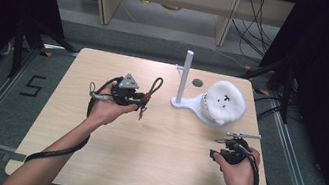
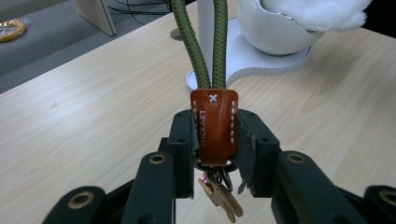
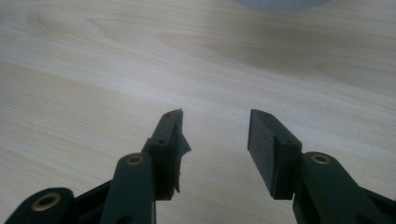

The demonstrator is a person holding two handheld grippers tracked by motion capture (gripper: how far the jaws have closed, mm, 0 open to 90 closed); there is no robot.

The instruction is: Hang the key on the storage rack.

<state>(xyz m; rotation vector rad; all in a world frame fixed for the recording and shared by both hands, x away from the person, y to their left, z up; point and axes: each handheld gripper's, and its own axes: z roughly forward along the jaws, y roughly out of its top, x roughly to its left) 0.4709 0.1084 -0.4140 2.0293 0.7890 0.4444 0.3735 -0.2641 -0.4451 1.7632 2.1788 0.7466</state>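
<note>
While the left hand-held gripper (image 2: 215, 140) pinches the key lanyard (image 2: 214, 126) aloft, hanging it on the stand (image 1: 185, 78) remains outstanding; the right hand-held gripper (image 3: 215, 140) rests spread, empty.

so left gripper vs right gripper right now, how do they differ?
The left gripper is shut on the brown leather tab of the green cord keychain; the right gripper is open with nothing between its jaws. In the high view the left gripper is held mid-table near the white stand, while the right gripper sits toward the table's right edge. Both share black two-jaw builds.
</note>
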